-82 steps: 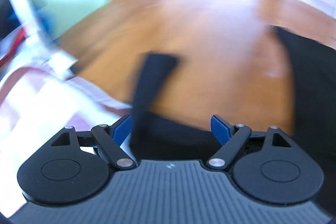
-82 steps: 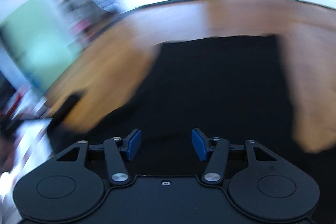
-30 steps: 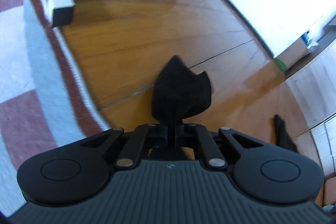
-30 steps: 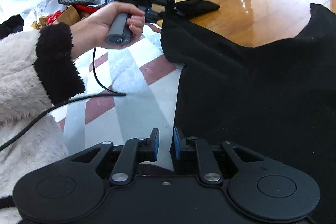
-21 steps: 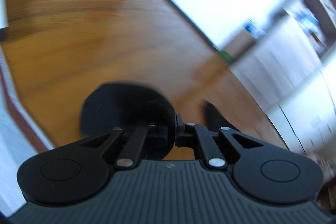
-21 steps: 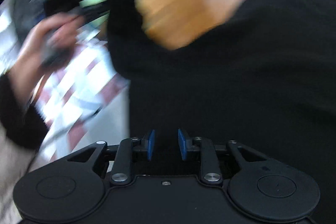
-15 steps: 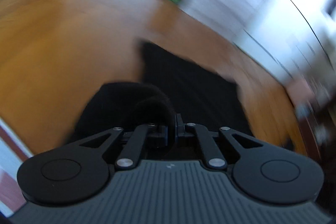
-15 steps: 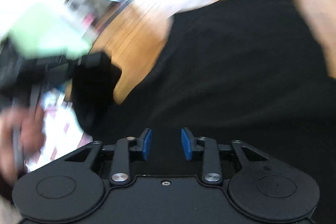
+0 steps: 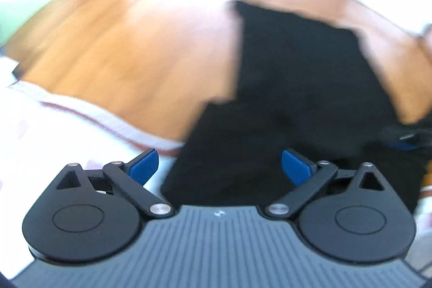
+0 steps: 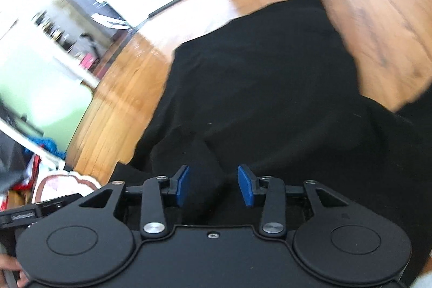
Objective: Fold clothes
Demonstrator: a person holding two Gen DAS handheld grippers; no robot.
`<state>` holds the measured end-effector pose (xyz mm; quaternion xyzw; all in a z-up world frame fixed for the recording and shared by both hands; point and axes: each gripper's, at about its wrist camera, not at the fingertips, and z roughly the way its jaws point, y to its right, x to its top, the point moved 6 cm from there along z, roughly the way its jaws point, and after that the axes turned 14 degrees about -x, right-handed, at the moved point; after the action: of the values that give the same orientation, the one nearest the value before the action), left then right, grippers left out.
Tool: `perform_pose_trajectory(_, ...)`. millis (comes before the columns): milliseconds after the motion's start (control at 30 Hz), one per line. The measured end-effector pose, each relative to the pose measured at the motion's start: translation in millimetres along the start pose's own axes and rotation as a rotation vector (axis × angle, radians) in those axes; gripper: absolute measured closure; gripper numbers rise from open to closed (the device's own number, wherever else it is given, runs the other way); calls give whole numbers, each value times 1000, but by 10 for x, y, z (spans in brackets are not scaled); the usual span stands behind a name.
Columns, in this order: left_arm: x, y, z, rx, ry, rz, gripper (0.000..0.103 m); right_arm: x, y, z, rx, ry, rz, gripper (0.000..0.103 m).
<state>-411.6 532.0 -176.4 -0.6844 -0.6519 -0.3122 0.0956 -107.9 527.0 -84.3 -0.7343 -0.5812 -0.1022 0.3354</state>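
Black fabric garment [image 10: 264,88] lies spread on the wooden floor [image 9: 129,45], long axis running away from both cameras. Left hand-held gripper [image 9: 219,166]: jaws opening, wide apart, nothing pinched, cloth edge below. Right hand-held gripper [image 10: 213,186]: jaws opening, a fold between unpressed pads. Right sits nearer the cloth.

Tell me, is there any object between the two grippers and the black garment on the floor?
Nothing visible: the black garment lies directly under the opening left gripper and right gripper, pads not pressing it.
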Motion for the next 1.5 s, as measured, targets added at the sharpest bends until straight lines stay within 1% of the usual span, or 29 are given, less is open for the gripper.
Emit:
perform_pose_trajectory(33,-38,-128,55,27,-21,-46,4,4,-62,26,0,8,-35,57)
perform_pose_trajectory(100,-44,-300,171,25,-32,-155,4,-28,-279,56,-8,35,-147,57)
perform_pose_trajectory(133,-15,-359,223,-4,-22,-211,9,-76,-387,56,-12,48,-209,53)
perform_pose_trajectory(200,92,-348,308,-92,39,-247,17,-233,-596,84,-17,62,-344,45)
perform_pose_trajectory(300,191,-276,389,-72,56,-199,16,-459,-837,225,-24,49,-506,45)
perform_pose_trajectory(367,229,-220,460,-74,47,-169,15,-530,-838,365,-112,48,-556,47)
perform_pose_trajectory(400,233,-205,501,-82,20,-163,15,-533,-812,425,-171,53,-581,58)
perform_pose_trajectory(433,236,-191,542,-90,-6,-156,15,-534,-781,437,-214,66,-592,91)
perform_pose_trajectory(467,236,-178,580,-97,-31,-150,16,-490,-721,400,-228,75,-568,97)
perform_pose_trajectory(533,123,-203,596,-77,-73,-133,23,-381,-576,258,-245,102,-479,97)
perform_pose_trajectory(600,11,-229,611,-58,-115,-115,24,-281,-311,-20,-313,108,-306,97)
perform_pose_trajectory(667,-100,-254,626,-40,-156,-99,23,-279,8,-226,-409,63,-160,95)
perform_pose_trajectory(700,-126,-259,644,-36,-177,-102,23,-313,154,-249,-444,22,-124,92)
perform_pose_trajectory(733,-113,-262,632,-34,-171,-108,23,-366,306,-231,-475,-39,-99,80)
perform_pose_trajectory(767,-100,-264,620,-31,-166,-115,23,-400,443,-219,-470,-106,-28,77)
perform_pose_trajectory(800,-87,-268,608,-28,-160,-121,23,-393,506,-233,-437,-133,36,76)
perform_pose_trajectory(867,-75,-302,571,-12,-147,-126,23,-313,538,-331,-406,-98,67,62)
perform_pose_trajectory(900,-76,-301,549,-11,-140,-124,21,-271,519,-360,-428,-64,54,48)
perform_pose_trajectory(933,-75,-294,536,-22,-132,-122,20,-240,532,-418,-452,-28,42,45)
perform_pose_trajectory(1000,-71,-274,554,-57,-124,-122,20,-191,540,-489,-450,24,26,45)
perform_pose_trajectory(1067,-53,-235,575,-89,-122,-122,20,-164,543,-519,-412,54,21,45)
perform_pose_trajectory(1167,-72,-46,645,-86,-137,-70,20,-140,453,-453,-357,83,-16,45)
perform_pose_trajectory(1267,-128,124,716,-78,-165,-20,18,-131,326,-200,-363,58,-101,45)
perform_pose_trajectory(1333,-181,216,800,-67,-189,6,16,-93,282,-62,-412,70,-188,46)
perform_pose_trajectory(1367,-213,257,847,-58,-202,19,15,-73,260,5,-437,76,-232,48)
perform_pose_trajectory(1400,-251,290,869,-41,-216,34,14,-28,203,49,-487,114,-310,65)
perform_pose_trajectory(1433,-288,322,891,-24,-230,48,13,20,179,2,-517,160,-343,97)
perform_pose_trajectory(1467,-325,354,910,-7,-243,62,12,67,155,-52,-546,206,-374,103)
perform_pose_trajectory(1500,-346,367,902,-1,-246,65,11,115,131,-107,-575,253,-404,103)
